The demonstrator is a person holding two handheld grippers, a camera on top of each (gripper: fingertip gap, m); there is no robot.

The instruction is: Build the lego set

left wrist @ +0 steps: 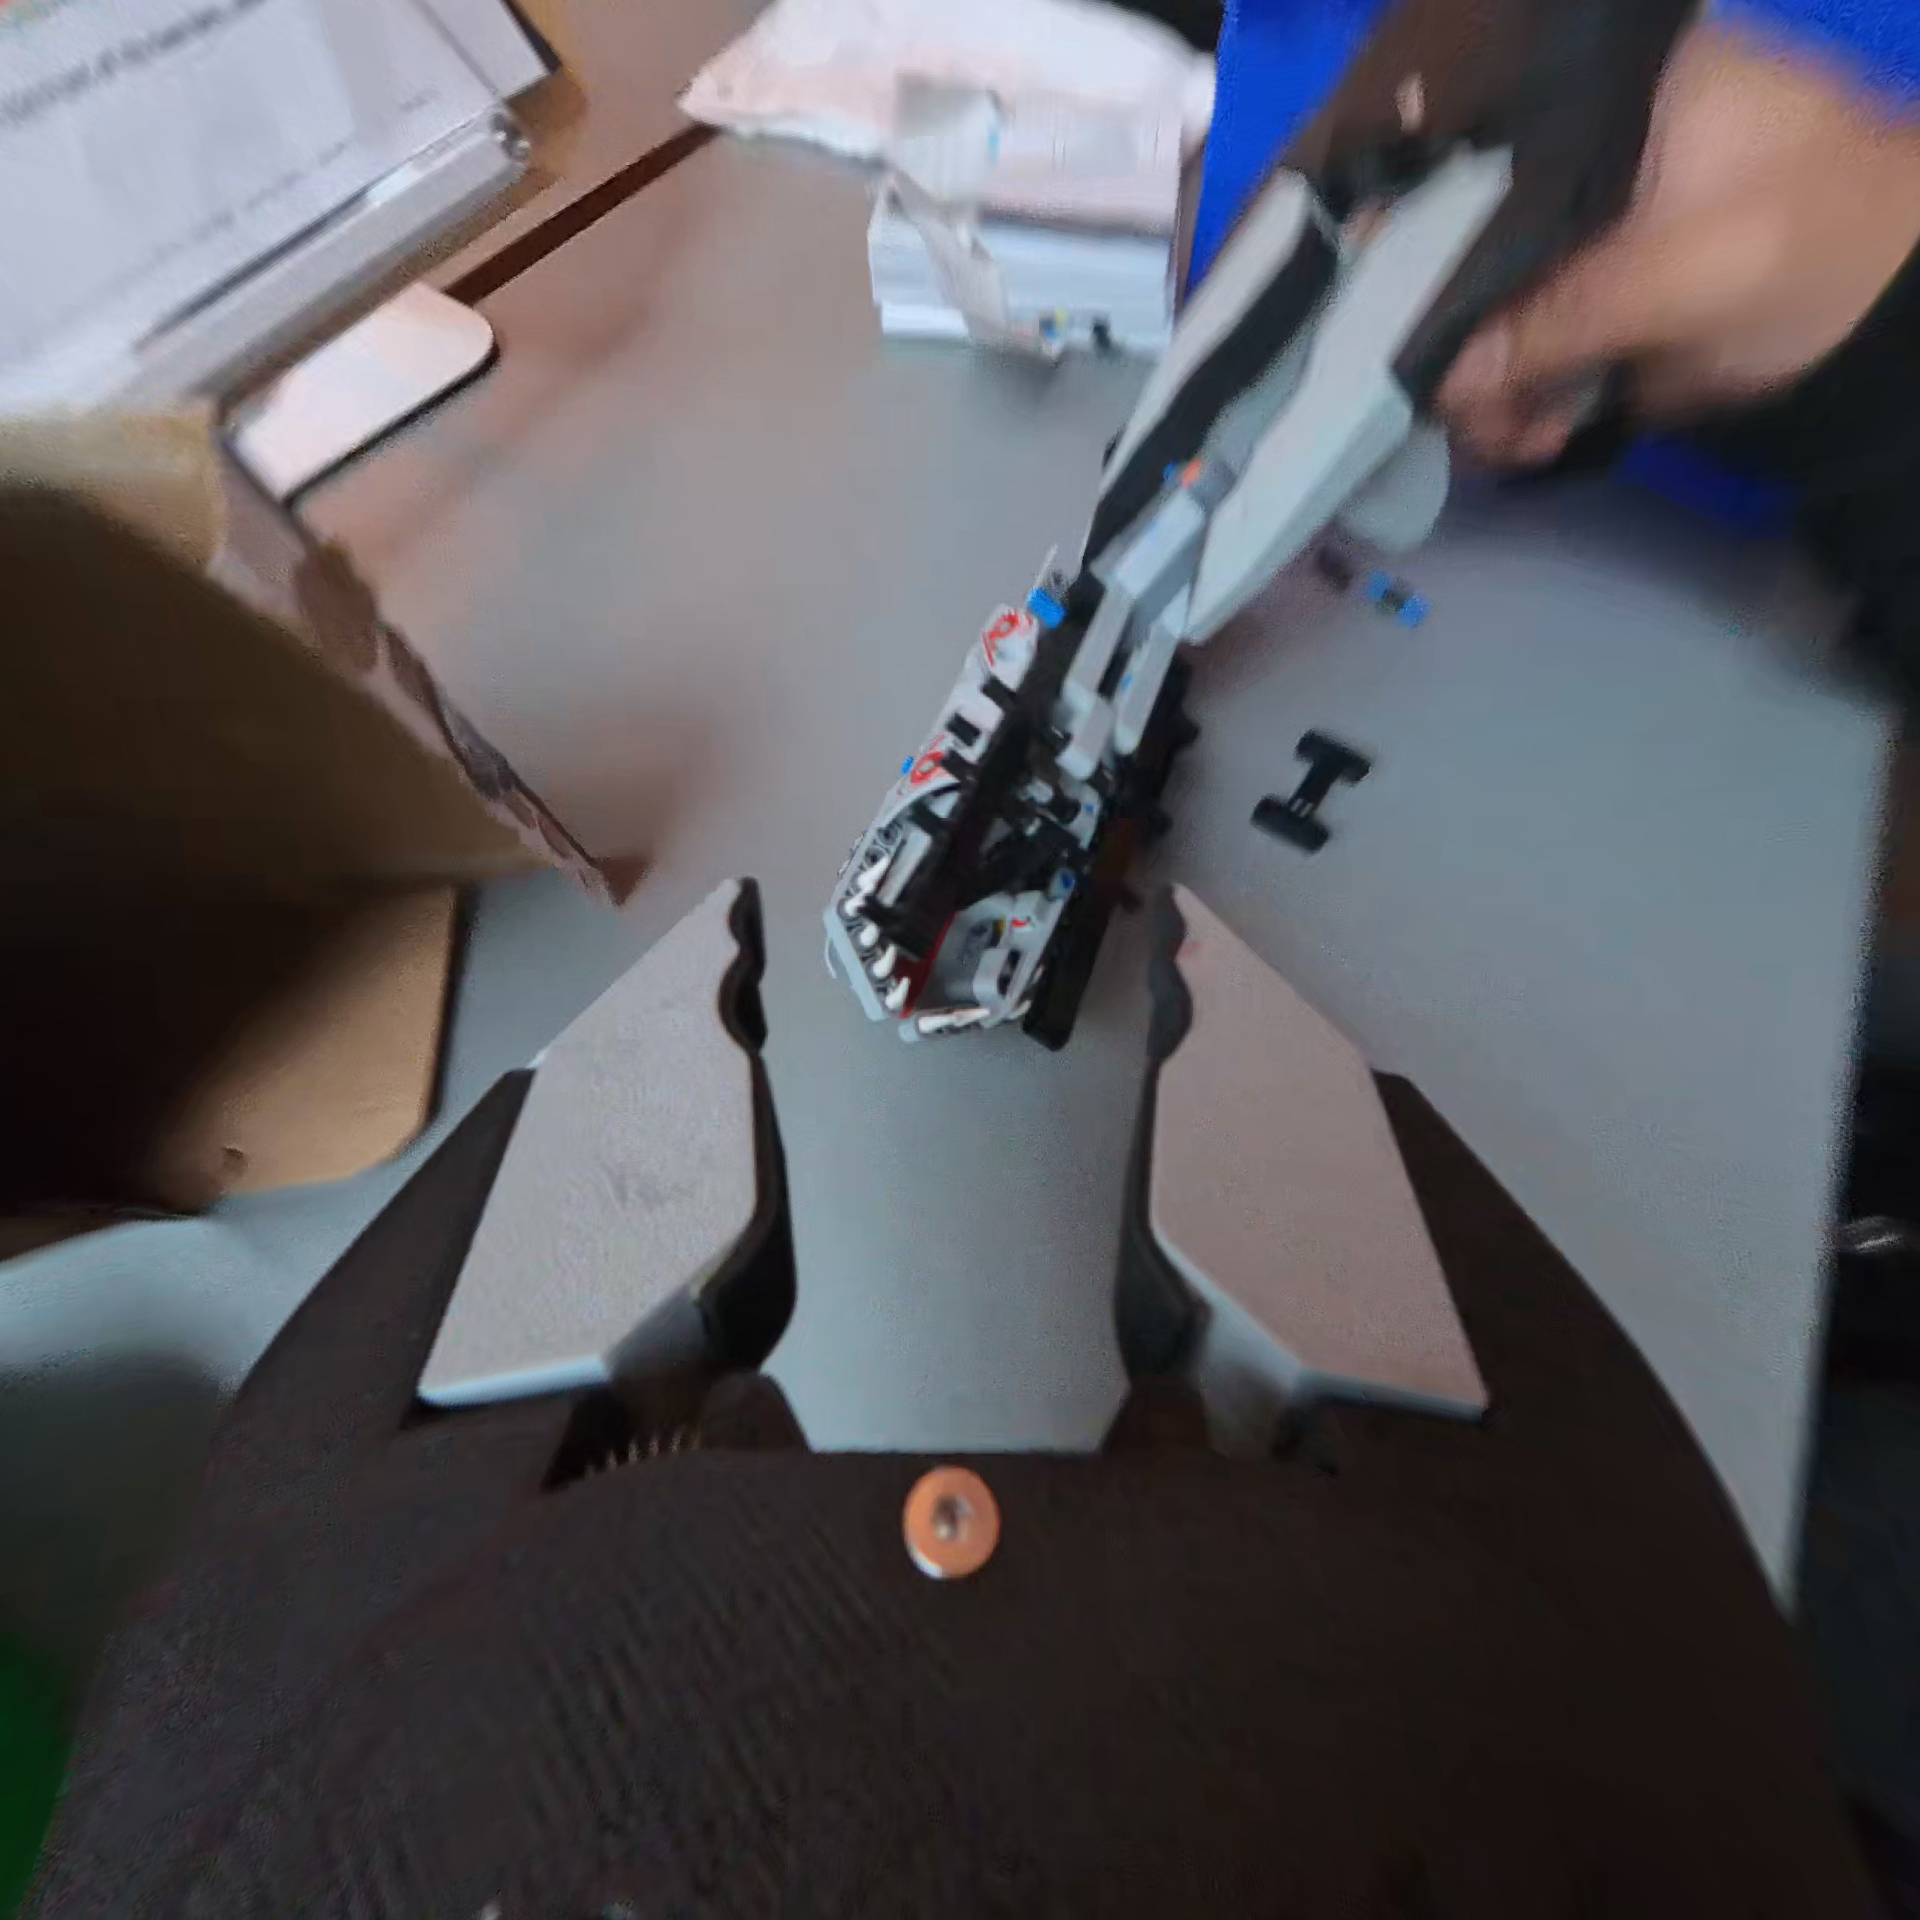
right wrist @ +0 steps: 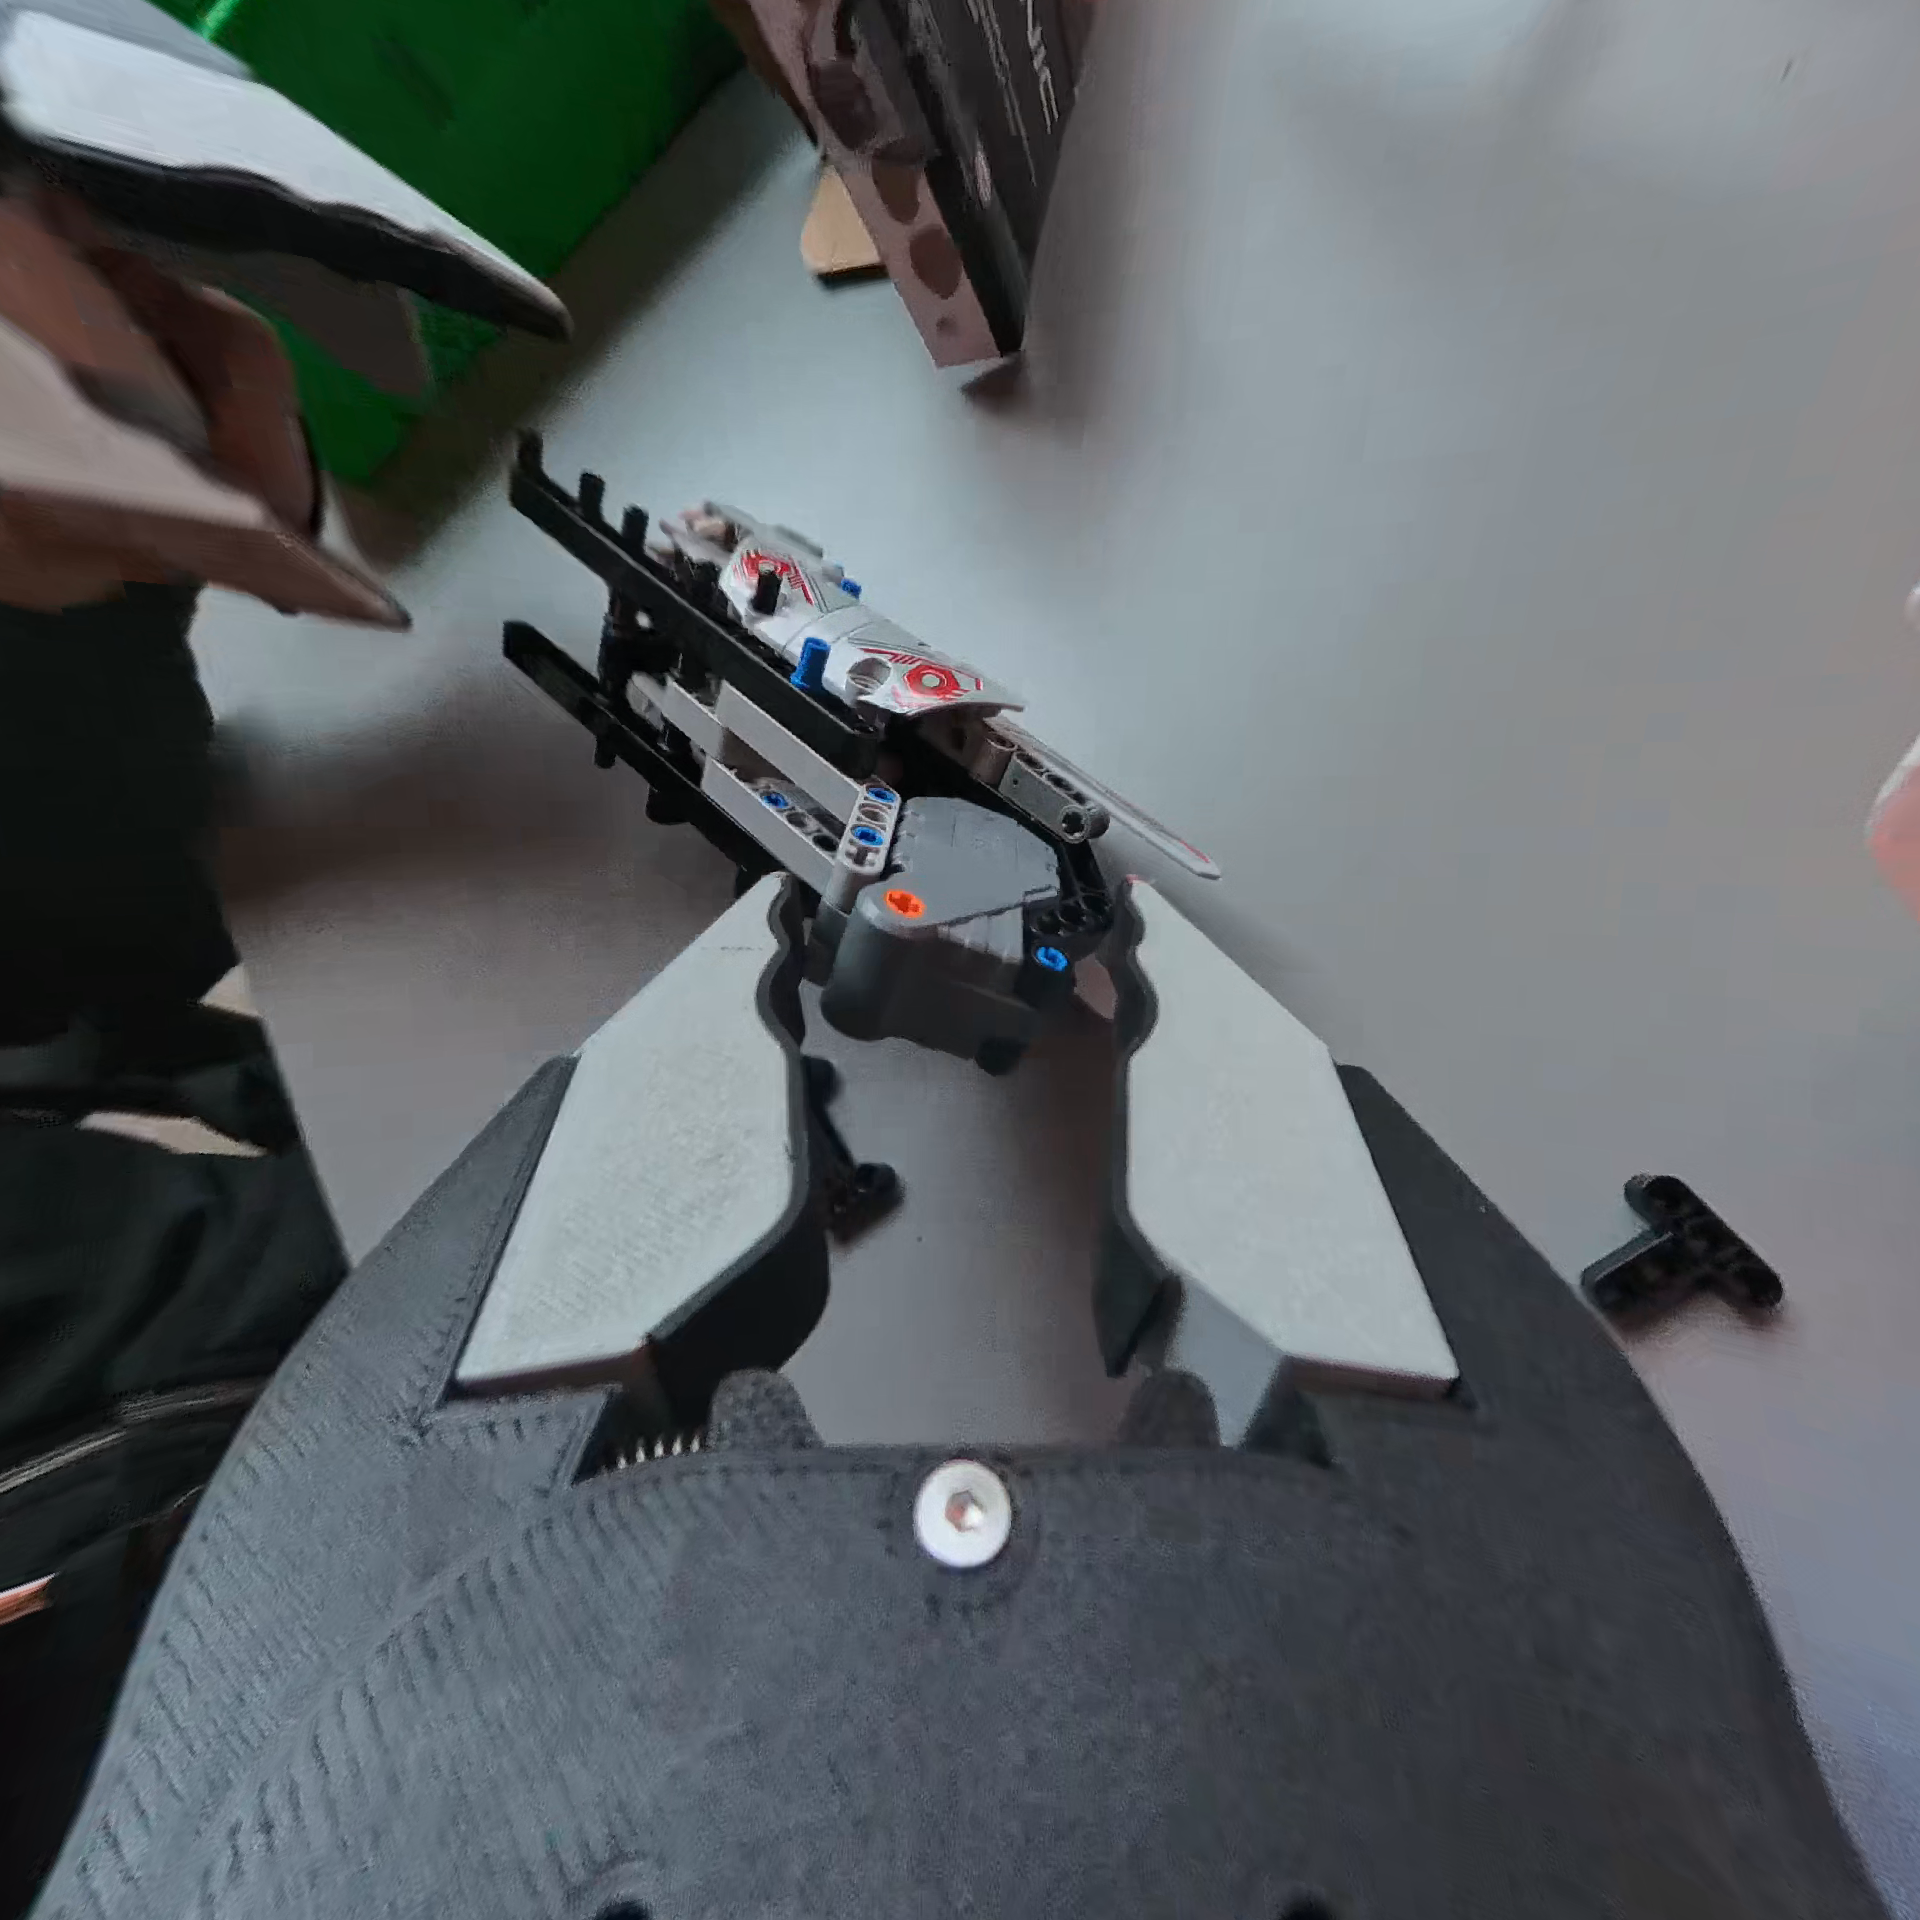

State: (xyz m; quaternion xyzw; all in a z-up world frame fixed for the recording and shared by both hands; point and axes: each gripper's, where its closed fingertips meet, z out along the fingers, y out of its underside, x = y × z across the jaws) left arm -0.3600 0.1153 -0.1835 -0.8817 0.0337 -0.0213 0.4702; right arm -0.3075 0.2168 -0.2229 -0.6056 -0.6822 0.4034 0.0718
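Note:
A part-built lego model (left wrist: 977, 831) of grey, black and red-printed pieces rests tilted on the grey table (left wrist: 675, 644). My left gripper (left wrist: 961, 904) is open and empty, with its tips just short of the model's near end. In the right wrist view my right gripper (right wrist: 956, 904) is closed on the dark grey block at the end of the model (right wrist: 831, 727). The right gripper's fingers (left wrist: 1299, 343) also show in the left wrist view, reaching down from the upper right. One of the left gripper's fingers (right wrist: 208, 135) shows at the upper left of the right wrist view.
A black H-shaped piece (left wrist: 1311, 790) and small blue pieces (left wrist: 1392, 597) lie right of the model. A black T-shaped piece (right wrist: 1683, 1257) and another black piece (right wrist: 852, 1174) lie near my right gripper. An open cardboard box (left wrist: 208, 727), the set's box (right wrist: 956, 156) and plastic bags (left wrist: 987, 135) stand around. The right tips stand about 8 cm off the black H-shaped piece (left wrist: 1311, 790).

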